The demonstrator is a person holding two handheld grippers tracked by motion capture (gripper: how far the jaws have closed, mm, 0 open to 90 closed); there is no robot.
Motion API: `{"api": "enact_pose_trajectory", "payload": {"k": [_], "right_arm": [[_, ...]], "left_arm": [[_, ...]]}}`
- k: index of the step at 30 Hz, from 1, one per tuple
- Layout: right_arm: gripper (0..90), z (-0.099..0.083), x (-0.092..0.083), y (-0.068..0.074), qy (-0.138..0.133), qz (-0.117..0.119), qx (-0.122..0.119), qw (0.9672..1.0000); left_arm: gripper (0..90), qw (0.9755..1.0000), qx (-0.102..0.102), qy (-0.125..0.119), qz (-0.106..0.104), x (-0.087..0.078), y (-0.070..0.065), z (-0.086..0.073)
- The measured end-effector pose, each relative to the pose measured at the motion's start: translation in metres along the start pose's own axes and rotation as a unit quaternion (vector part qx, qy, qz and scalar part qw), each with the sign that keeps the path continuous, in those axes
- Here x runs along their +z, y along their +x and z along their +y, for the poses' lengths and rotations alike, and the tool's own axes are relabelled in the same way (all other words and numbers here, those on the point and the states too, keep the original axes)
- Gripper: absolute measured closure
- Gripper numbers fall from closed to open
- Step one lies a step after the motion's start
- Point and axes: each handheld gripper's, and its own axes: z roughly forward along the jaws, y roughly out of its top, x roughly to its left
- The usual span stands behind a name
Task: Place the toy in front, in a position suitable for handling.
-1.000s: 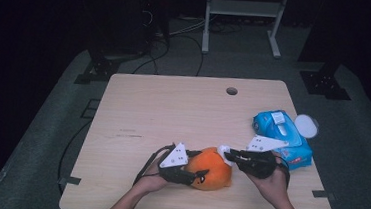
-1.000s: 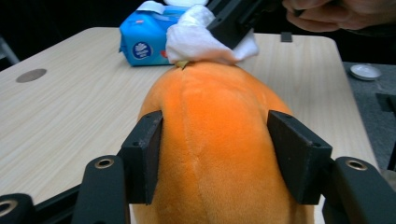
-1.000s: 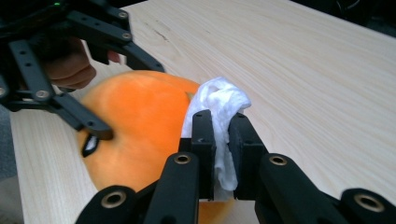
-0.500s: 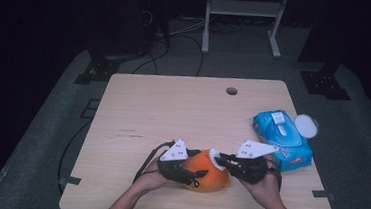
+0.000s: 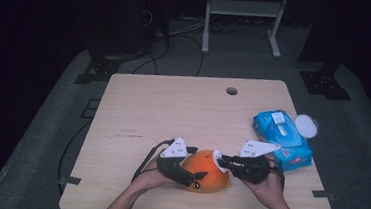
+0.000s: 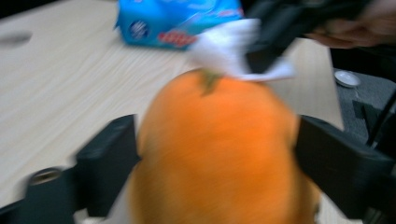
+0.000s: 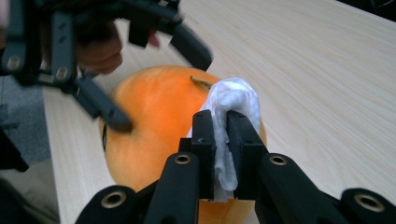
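**Wiping the orange pumpkin near the table's front edge**

Resting on the light wooden table (image 5: 173, 108) close to its front edge, the round, smooth orange pumpkin (image 5: 208, 172) sits stem-up between both grippers. The wadded white wipe (image 7: 231, 100) lies against its top beside the short brown stem (image 7: 201, 83), pinched fast in the fingers of the right gripper (image 7: 221, 122), which reaches in from the right-edge side. The left gripper (image 5: 192, 177) straddles the pumpkin from the left-edge side; its fingers have just been opening and now stand wide, the fruit between them, and whether the pads press on it is unclear. The next wipe stroke probably depends on this bracing. A blue wipe packet (image 5: 282, 139) lies near the right edge.
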Motion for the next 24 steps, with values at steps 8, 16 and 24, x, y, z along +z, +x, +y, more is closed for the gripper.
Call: {"api": "enact_pose_trajectory", "payload": {"k": [8,16,24], "right_arm": [[81.1,0.0,-0.005,-0.006,-0.014,-0.015,0.017,0.9996],[81.1,0.006,-0.007,-0.009,-0.036,-0.029,0.024,0.9986],[81.2,-0.009,-0.014,-0.028,-0.022,-0.044,0.06,0.997]], "left_arm": [[37.6,0.9997,0.013,-0.021,0.003,0.005,-0.004,-0.004],[40.3,0.9908,0.118,-0.047,0.047,0.008,-0.013,-0.002],[35.8,0.9925,0.109,-0.048,0.024,0.003,-0.007,-0.009]]}}
